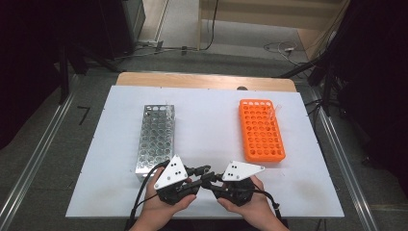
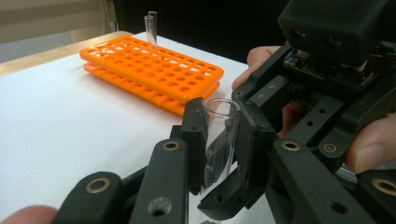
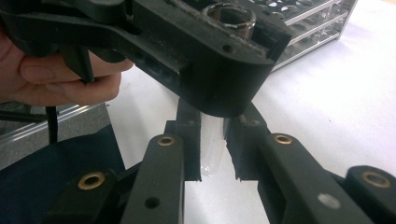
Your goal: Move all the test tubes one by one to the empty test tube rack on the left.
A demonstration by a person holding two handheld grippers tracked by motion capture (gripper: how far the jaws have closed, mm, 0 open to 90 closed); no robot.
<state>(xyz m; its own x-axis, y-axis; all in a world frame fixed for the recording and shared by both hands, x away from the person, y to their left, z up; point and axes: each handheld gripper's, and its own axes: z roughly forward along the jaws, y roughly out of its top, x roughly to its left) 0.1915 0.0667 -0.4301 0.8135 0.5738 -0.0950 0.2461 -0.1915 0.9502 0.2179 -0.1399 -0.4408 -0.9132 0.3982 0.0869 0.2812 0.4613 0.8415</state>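
A clear glass test tube point(image 2: 220, 140) stands upright between the two grippers, low over the table's near edge. In the left gripper view my left gripper point(image 2: 223, 133) is shut on its upper part, just under the open rim. In the right gripper view my right gripper point(image 3: 213, 147) is shut on the rounded lower end of the tube point(image 3: 211, 149), directly beneath the left gripper's jaws. From the high view the left gripper point(image 1: 198, 174) and right gripper point(image 1: 212, 179) meet tip to tip, each in one hand.
An orange tube rack point(image 1: 261, 131) lies at the right of the white table point(image 1: 211, 120), with two tubes point(image 2: 151, 27) standing at its far corner. A metal tube rack point(image 1: 156, 137) lies at the left, close to the left hand. Cables cross the floor behind.
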